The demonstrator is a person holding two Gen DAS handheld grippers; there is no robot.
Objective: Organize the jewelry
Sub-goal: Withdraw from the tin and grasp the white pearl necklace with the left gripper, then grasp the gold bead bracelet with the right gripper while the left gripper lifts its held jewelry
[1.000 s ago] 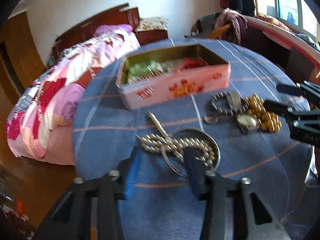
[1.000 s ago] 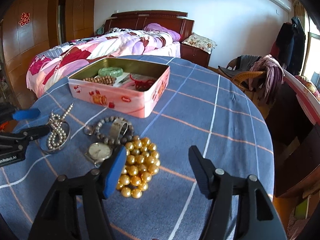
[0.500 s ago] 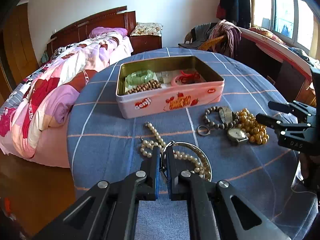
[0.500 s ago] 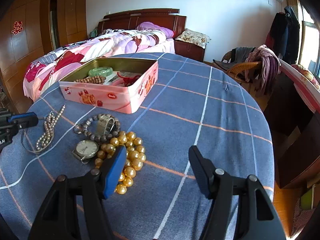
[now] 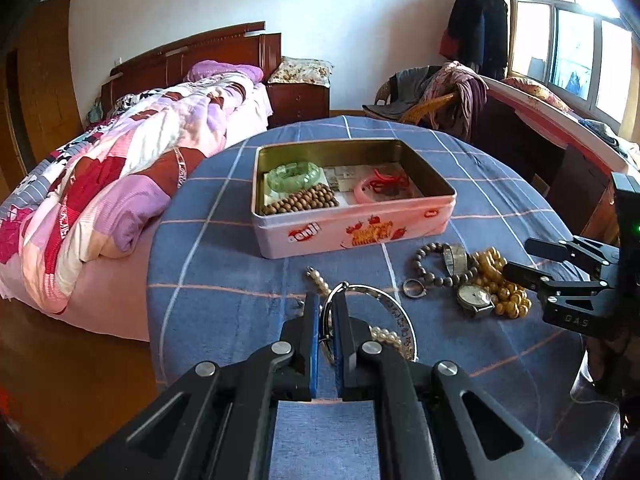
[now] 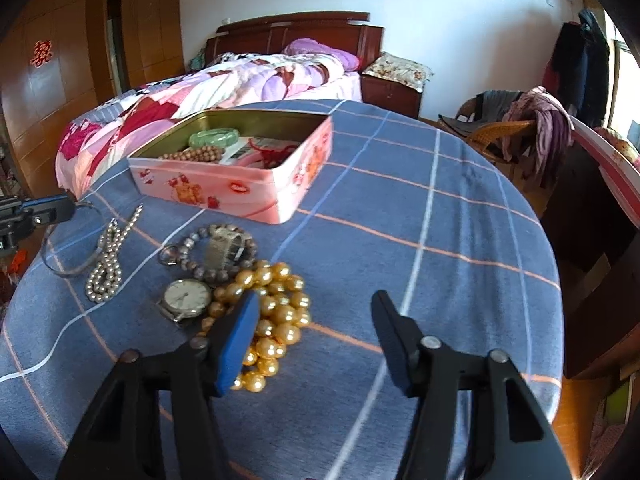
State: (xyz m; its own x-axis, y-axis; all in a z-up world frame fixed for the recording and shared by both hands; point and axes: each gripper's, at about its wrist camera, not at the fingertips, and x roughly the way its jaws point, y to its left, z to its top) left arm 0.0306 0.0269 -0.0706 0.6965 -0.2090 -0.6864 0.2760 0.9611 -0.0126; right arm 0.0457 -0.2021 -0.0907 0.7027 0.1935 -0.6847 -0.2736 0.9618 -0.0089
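— Left gripper (image 5: 327, 312)?
— Clamped on the rim of the silver bangle (image 5: 394, 312), fingers nearly together with only the thin metal between them. Bangle tilted, gripped side raised off the tablecloth (image 5: 224, 280), far side resting over the pearl necklace (image 5: 384, 336) near the left edge of the table.

— Right gripper (image 6: 312, 332)?
— Spread wide, holding nothing. Hovering low above the cloth toward the near edge, blue-padded left finger (image 6: 236, 340) just over the gold bead bracelet (image 6: 276, 312) (touching or not: cannot tell).

— Rest of the loose jewelry?
— Clustered between the two grippers, short of the tin: wristwatch (image 6: 186, 298) touching the gold beads, dark bead bracelet (image 6: 208, 256) just behind with a metal watch band (image 6: 224, 246) lying across it, small ring (image 6: 170, 254) at its left end.

— And the tin?
— Pink biscuit tin (image 5: 352, 232), lid off, toward the far side of the table. Inside: green jade bangle (image 5: 294, 176) at the far-left corner, brown wooden beads (image 5: 300, 202) along the near-left wall, pink bangle with red cord (image 5: 384, 188) to the right.
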